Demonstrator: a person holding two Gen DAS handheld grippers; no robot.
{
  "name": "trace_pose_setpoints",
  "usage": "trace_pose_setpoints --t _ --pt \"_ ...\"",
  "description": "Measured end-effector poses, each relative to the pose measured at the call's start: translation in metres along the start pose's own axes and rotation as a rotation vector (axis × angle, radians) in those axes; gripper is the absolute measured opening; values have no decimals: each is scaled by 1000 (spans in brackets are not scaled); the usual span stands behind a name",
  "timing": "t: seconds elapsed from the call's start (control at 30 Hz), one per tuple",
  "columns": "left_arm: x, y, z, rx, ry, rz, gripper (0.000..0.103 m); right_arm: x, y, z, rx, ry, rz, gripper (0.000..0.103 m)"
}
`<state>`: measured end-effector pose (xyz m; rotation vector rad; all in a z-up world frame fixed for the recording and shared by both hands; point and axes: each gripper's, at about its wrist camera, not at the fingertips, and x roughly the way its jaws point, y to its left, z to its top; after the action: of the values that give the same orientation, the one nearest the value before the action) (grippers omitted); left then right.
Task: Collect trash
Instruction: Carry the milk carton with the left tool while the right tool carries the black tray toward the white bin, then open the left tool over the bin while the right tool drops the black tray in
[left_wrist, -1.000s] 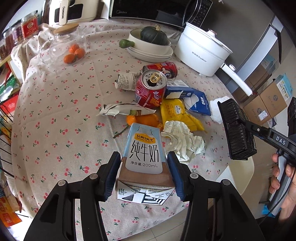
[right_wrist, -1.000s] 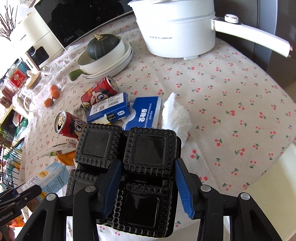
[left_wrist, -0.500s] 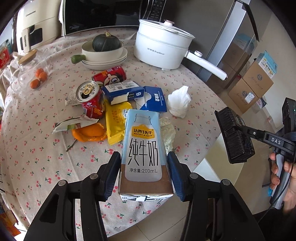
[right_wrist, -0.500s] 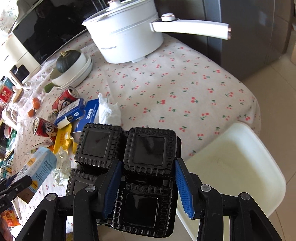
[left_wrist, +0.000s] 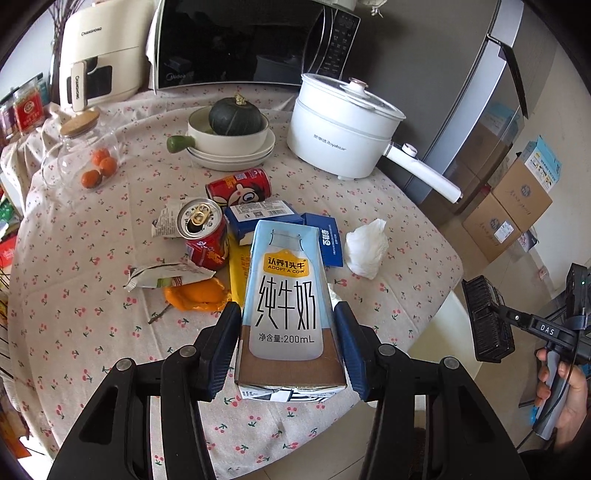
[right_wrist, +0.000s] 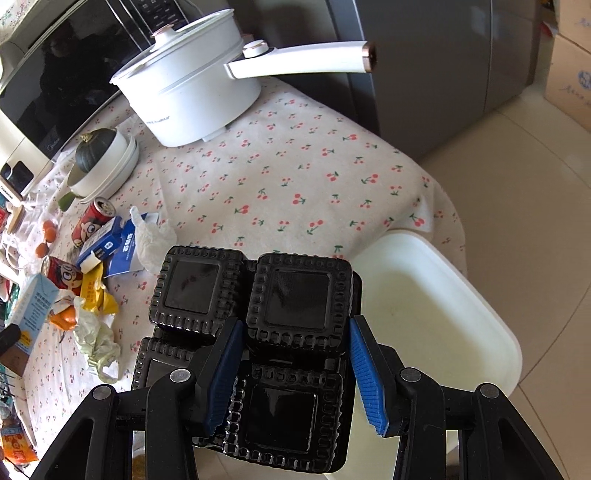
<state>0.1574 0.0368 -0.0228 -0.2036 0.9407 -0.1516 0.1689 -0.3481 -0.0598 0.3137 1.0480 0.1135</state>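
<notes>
Kitchen; round table (left_wrist: 92, 229) under cherry-print cloth. Left gripper (left_wrist: 288, 347) clamps a milk carton (left_wrist: 286, 306), lifted above the table's near edge. Right gripper (right_wrist: 295, 354) pinches a black plastic tray (right_wrist: 258, 332) over a white chair seat (right_wrist: 436, 295) beside the table. Behind the carton on the cloth: two red cans (left_wrist: 205, 236), blue box (left_wrist: 262, 218), tissue (left_wrist: 367, 247), orange peel (left_wrist: 195, 297). Farther back: white pot (left_wrist: 340, 136).

light: bright daylight | shadows: soft | focus: sharp | edges: fisheye-bent, dark corners
</notes>
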Motion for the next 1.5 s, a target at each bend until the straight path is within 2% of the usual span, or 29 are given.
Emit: trace_pose_setpoints --t 0.13,0.27,0.53,0.77,1.03,1.1,1.13,1.17,1.23,1.5 --pt "-1 -21 -3 47 -5 -59 54 -1 -11 -5 -1 4 -22 51" --pt "11 -66 -15 137 25 -125 54 -1 -28 -10 12 17 -47 51" --pt "60 -161 -48 285 126 -252 54 -5 -67 -24 50 37 -105 51" --pt "103 -218 -76 393 177 -301 55 -6 -103 -33 89 59 -149 51" --pt "139 -233 -83 422 178 -295 55 -5 -132 -36 114 76 -191 51" --pt "141 -232 -81 423 146 -251 55 -4 -136 -36 115 81 -199 51" --pt "142 -232 -79 426 139 -227 61 -4 -138 -36 117 83 -202 51" --pt "144 -232 -78 425 140 -202 75 -4 -139 -36 119 84 -204 51" --pt "143 -228 -77 422 127 -161 85 -3 -139 -35 121 84 -209 51" --pt "122 -206 -73 423 106 -94 92 2 -133 -32 116 90 -218 52"
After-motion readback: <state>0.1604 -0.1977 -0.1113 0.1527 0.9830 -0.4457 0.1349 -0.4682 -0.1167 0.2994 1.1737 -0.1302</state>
